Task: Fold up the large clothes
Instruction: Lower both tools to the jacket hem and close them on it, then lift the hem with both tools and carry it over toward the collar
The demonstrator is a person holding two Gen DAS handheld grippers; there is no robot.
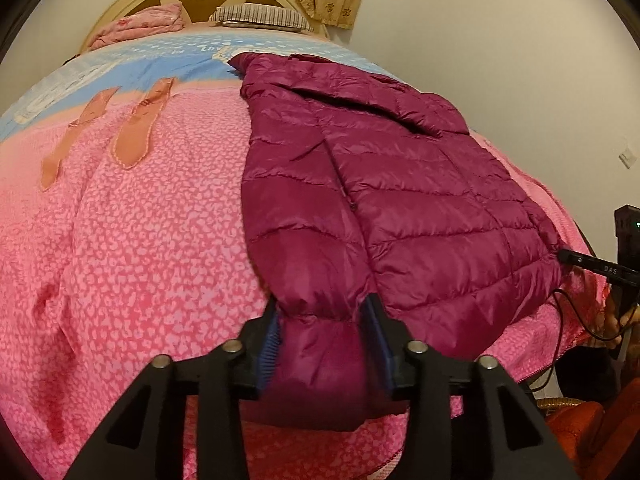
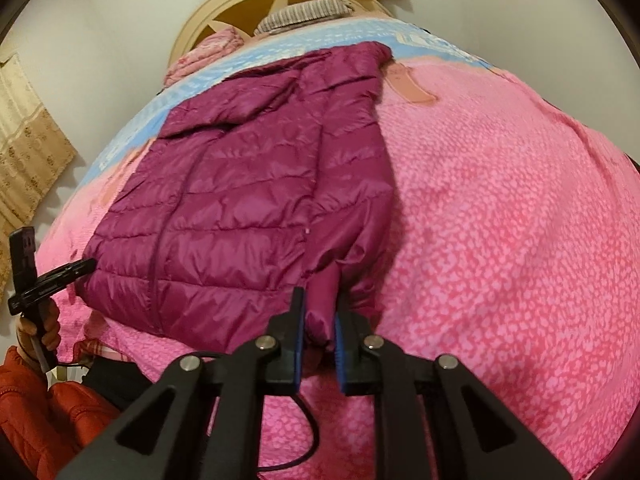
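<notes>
A magenta quilted puffer jacket (image 1: 400,200) (image 2: 240,200) lies front up on a pink patterned bedspread (image 1: 140,260) (image 2: 500,240), with its hood toward the headboard. In the left wrist view my left gripper (image 1: 322,302) is shut on the cuff of one sleeve (image 1: 320,360); its blue pads press both sides of the puffy fabric. In the right wrist view my right gripper (image 2: 320,298) is shut on the other sleeve's cuff (image 2: 320,320), pinching it thin. Each gripper also shows side-on in the other view, at the jacket's hem corner: the right gripper (image 1: 592,266) and the left gripper (image 2: 52,280).
A cream headboard (image 1: 132,0), a striped pillow (image 1: 260,16) and a folded pink quilt (image 1: 140,26) are at the bed's far end. A white wall (image 1: 520,80) runs along one side of the bed. A person's orange sleeve (image 2: 36,408) and a black cable (image 2: 308,436) are at the near edge.
</notes>
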